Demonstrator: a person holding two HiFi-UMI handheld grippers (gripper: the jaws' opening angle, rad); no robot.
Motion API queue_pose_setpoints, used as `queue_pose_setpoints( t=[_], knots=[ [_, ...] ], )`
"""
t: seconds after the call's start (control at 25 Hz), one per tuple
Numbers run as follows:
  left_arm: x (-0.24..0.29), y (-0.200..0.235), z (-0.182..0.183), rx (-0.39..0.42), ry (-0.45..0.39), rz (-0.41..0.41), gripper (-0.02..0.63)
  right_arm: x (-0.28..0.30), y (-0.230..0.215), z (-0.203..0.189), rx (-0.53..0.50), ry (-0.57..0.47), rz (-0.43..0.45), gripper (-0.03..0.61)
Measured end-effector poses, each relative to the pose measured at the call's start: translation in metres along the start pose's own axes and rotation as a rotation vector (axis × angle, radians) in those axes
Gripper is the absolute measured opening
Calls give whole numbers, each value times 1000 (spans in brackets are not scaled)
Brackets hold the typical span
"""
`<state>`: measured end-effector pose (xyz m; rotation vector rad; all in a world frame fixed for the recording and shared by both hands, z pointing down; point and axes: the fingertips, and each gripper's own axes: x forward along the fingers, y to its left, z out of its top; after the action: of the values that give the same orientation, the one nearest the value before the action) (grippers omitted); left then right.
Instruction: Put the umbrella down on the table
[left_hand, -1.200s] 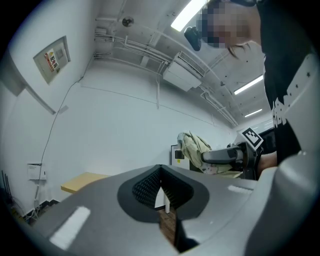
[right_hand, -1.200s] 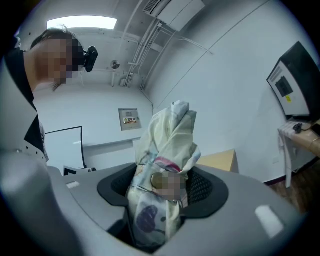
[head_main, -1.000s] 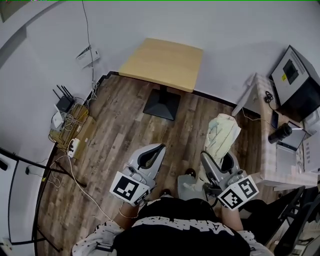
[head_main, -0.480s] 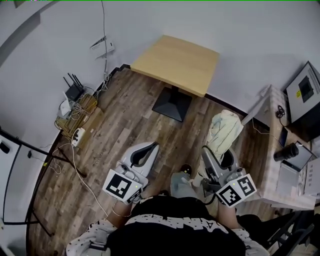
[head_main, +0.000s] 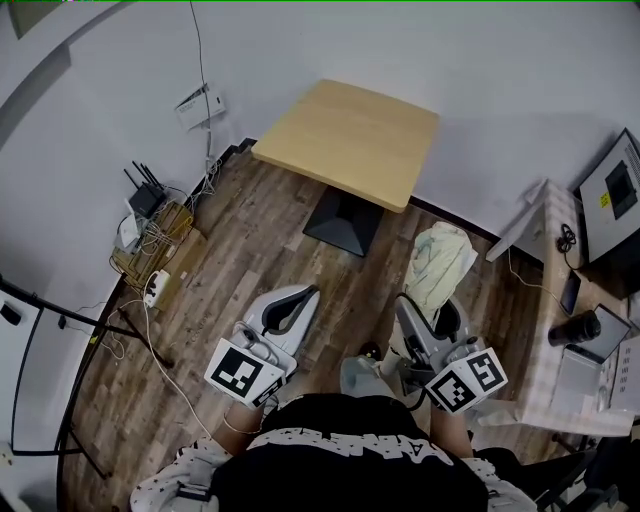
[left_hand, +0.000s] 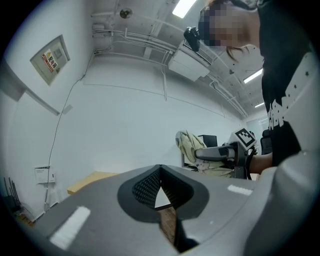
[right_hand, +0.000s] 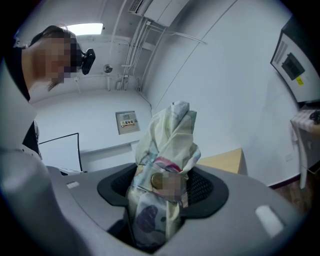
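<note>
Pinching a folded pale umbrella upright, the right gripper hangs short of the table; the left gripper seems pressed together, empty.

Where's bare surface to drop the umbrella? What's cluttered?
The wooden table top is bare all over, bordered by the white wall behind and plank floor in front. Crowded: the desk at right, with a monitor, cables and a black cylinder; also the left floor corner with the router and wires.
</note>
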<state>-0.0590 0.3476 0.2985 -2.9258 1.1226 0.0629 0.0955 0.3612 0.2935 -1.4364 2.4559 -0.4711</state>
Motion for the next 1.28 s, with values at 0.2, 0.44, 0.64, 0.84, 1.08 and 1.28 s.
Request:
queue_pose_setpoints(
  t=[0.2,0.44,0.64,0.84,1.08,1.28],
  knots=[
    [24,12,1,9,4,25,-2,18,-23,7,13,9,14,285],
    [48,21,-1,15,19,66,-2,41,-49,14,36,21,48,285],
    [58,36,4,34,39,117,-2,63,-60,20,55,28,93,285],
    [76,41,8,53,43,133,-2,78,-73,23,75,38,129,285],
    [105,44,7,53,56,154,-2,91,-98,32,94,37,159,285],
    [124,50,8,35,54,164,-2,101,-117,41,103,30,167,285]
  ],
)
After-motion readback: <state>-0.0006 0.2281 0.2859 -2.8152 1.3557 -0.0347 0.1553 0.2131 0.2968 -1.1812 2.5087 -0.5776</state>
